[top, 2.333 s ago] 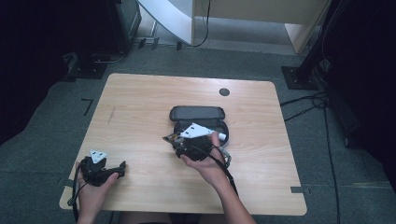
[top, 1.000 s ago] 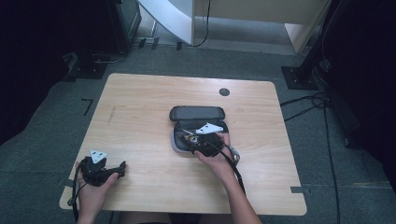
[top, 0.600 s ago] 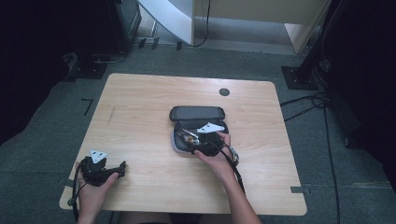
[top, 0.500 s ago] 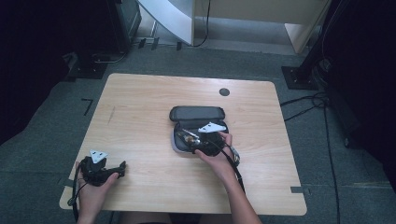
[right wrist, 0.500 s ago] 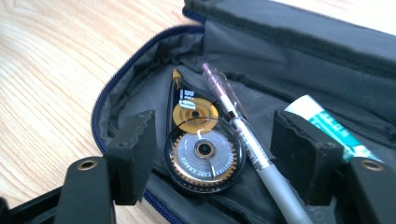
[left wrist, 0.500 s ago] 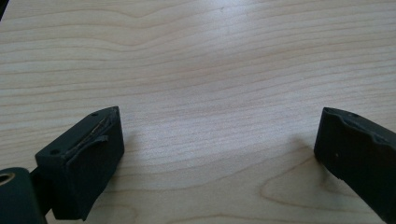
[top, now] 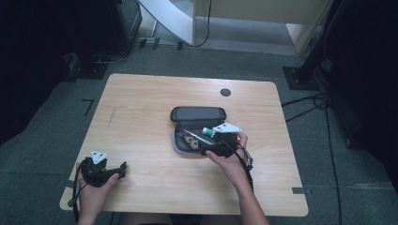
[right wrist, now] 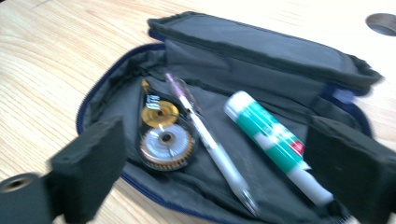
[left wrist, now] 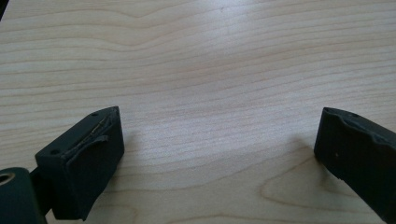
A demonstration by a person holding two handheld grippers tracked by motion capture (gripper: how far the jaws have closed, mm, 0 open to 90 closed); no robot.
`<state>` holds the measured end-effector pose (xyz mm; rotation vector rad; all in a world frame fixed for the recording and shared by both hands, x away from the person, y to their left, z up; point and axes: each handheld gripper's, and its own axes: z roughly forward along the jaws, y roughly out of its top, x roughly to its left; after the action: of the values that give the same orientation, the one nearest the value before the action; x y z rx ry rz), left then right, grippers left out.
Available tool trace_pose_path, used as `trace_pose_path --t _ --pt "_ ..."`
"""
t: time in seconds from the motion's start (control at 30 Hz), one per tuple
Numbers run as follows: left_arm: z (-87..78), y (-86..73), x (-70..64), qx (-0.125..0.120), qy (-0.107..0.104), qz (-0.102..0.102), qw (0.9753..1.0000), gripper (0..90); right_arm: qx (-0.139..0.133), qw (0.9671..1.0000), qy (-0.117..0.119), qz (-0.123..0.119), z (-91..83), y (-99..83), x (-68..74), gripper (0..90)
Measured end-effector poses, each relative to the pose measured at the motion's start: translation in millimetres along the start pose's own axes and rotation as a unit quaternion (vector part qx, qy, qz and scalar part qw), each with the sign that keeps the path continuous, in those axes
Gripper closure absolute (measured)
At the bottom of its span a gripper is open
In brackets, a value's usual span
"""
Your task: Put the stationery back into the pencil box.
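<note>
We see an open dark pencil case [top: 197, 126] lying near the middle of the wooden table [top: 141, 103], its lid folded back on the far side. Inside it lie a correction tape dispenser [right wrist: 163, 135], a clear pen [right wrist: 210, 149] just beside the dispenser, and a green-and-white glue stick [right wrist: 271, 135] on the pen's other side. Our right gripper [right wrist: 219, 177] hovers over the case's near edge, jaws spread wide and holding nothing. Our left gripper [left wrist: 217, 158] rests well apart from the case, near the table's near-left corner, jaws wide apart over bare wood.
</note>
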<state>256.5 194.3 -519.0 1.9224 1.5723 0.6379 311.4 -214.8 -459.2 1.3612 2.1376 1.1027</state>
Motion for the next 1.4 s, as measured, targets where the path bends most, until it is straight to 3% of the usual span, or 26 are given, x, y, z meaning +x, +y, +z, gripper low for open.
trace_pose_path --t 0.07,0.6,1.4 --pt "0.0 0.0 0.0 0.000 0.000 0.000 1.0000 1.8 0.002 1.0000 -0.006 0.002 -4.3 -1.8 -3.6 0.0" --pt "0.0 0.0 0.0 0.000 0.000 0.000 1.0000 1.8 -0.001 0.9982 -0.052 0.031 -41.1 -30.8 -47.6 0.0" --pt "0.0 0.0 0.0 0.000 0.000 0.000 1.0000 1.8 0.014 0.9904 -0.116 0.075 -81.9 -84.0 -102.5 0.0"
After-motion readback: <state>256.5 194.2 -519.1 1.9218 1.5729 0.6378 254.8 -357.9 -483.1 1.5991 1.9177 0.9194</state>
